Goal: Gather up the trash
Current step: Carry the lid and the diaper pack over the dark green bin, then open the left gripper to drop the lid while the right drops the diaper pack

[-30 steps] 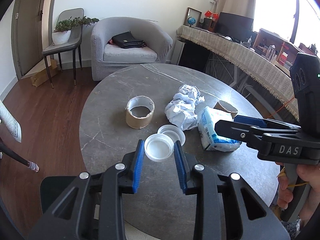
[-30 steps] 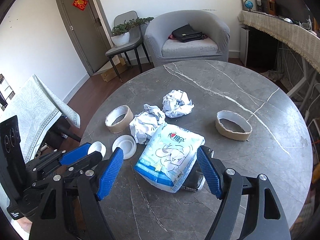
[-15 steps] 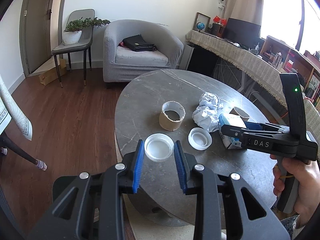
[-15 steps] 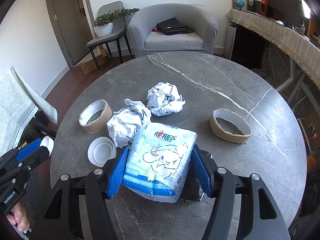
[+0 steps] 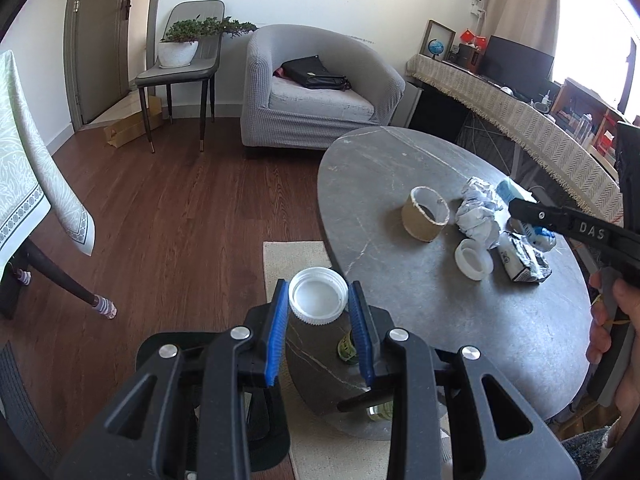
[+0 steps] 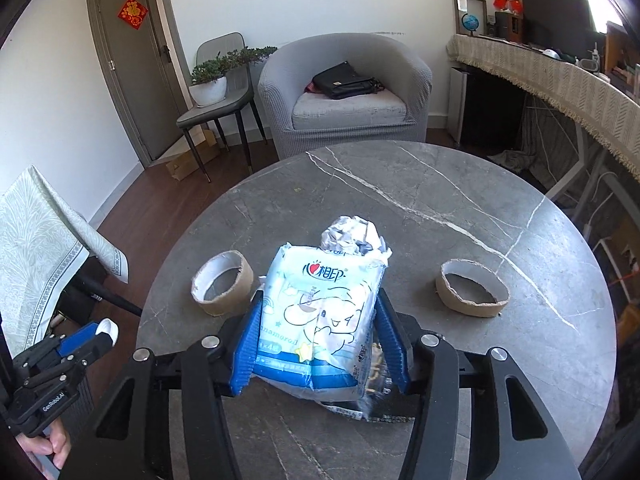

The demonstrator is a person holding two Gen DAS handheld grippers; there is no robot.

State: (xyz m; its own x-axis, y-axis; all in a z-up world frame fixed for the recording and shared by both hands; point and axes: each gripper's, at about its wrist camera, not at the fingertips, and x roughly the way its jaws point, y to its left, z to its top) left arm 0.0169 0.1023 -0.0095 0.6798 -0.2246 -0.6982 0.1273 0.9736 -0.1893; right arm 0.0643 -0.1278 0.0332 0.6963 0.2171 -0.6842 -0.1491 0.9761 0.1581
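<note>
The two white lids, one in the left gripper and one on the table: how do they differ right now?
The held lid is clamped between the left gripper fingers, off the table's edge over the floor; the other lid lies free on the table, close beside the crumpled paper. The held lid shows a ribbed rim; the other's rim looks smooth. Both are round, white and open side up.

We saw the white lid (image 5: 318, 300) held clear of the tabletop edge, and the blue tissue pack (image 6: 324, 316) gripped above it.
</note>
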